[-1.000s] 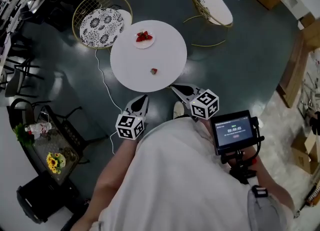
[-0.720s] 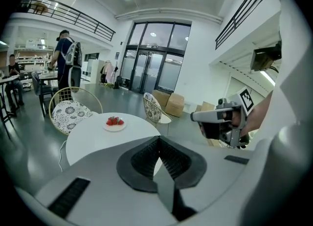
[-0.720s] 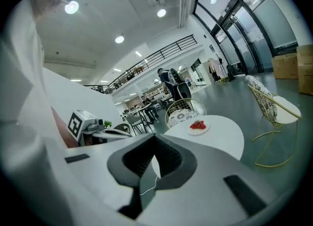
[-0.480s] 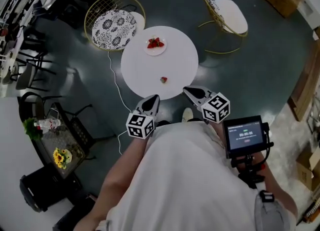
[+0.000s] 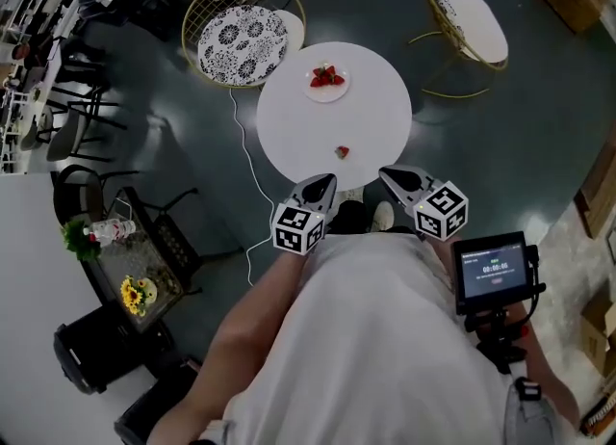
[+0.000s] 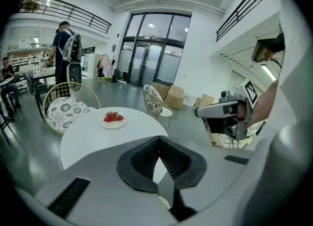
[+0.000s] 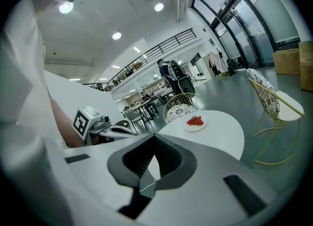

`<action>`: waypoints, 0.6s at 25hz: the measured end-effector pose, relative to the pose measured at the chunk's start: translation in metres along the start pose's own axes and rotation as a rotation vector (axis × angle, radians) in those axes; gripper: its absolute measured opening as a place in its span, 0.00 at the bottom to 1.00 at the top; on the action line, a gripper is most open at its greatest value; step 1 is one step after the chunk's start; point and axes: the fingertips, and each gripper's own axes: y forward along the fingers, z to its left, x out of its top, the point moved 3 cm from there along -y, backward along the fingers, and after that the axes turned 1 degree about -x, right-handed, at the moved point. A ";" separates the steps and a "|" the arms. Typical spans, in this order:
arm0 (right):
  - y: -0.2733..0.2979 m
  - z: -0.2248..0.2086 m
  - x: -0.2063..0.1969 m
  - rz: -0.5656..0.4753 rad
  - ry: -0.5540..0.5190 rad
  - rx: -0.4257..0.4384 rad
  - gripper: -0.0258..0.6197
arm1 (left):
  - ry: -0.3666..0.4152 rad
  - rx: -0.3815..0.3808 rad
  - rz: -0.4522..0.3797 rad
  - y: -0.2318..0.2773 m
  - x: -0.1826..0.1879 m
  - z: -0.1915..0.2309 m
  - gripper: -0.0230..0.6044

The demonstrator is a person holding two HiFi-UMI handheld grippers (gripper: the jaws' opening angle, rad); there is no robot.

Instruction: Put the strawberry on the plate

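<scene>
While the left gripper (image 5: 325,183) and right gripper (image 5: 387,173) hang just short of the near edge of the table (image 5: 289,125), fingers clenched on nothing, the approach looks to be the step in hand. Next, one must open and reach the strawberry (image 5: 342,152), small and red, lying near that edge, well apart from the plate (image 5: 327,96) of berries farther back.

Seen from above, a round white table (image 5: 289,125) stands on a dark floor (image 5: 500,135). A plate (image 5: 327,95) holding strawberries (image 5: 327,75) sits toward its far side. A lone strawberry (image 5: 342,152) lies near the near edge. The left gripper (image 5: 327,181) and right gripper (image 5: 386,173) hover just short of the table. Two wire chairs (image 5: 241,40) stand beyond.
</scene>
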 end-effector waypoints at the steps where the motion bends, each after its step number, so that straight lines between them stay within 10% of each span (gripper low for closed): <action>1: 0.000 0.001 0.001 0.000 0.002 -0.006 0.05 | 0.012 -0.011 0.012 0.004 0.000 0.001 0.05; 15: 0.071 -0.091 -0.018 0.027 0.115 -0.065 0.05 | 0.110 -0.093 0.282 0.124 -0.041 0.090 0.05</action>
